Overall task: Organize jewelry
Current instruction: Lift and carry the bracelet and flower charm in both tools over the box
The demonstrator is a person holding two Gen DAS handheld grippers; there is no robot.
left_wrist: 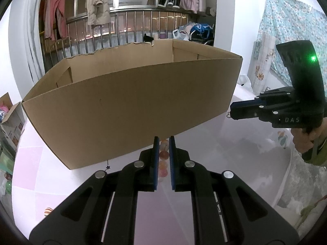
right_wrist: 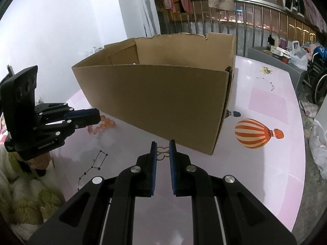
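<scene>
An open cardboard box point(left_wrist: 126, 102) point(right_wrist: 159, 98) stands on the pink table, just beyond both grippers. My left gripper point(left_wrist: 163, 138) point(right_wrist: 99, 117) is near the box's front wall, shut on a bracelet of orange and pink beads point(left_wrist: 163, 155); from the right wrist view the beads point(right_wrist: 102, 125) hang under its tip, close to the table. My right gripper point(right_wrist: 162, 143) point(left_wrist: 231, 112) is by the box's near corner, shut on a thin metal clover-link piece point(right_wrist: 163, 153) that spans its pads. The box's floor is hidden.
A hot-air balloon sticker point(right_wrist: 258, 133) marks the table point(right_wrist: 265, 106) right of the box. A thin dark chain point(right_wrist: 271, 85) and small yellow bits point(right_wrist: 265, 70) lie at its far right. A person's hand point(left_wrist: 304, 140) holds the right gripper. A railing with hanging clothes stands behind.
</scene>
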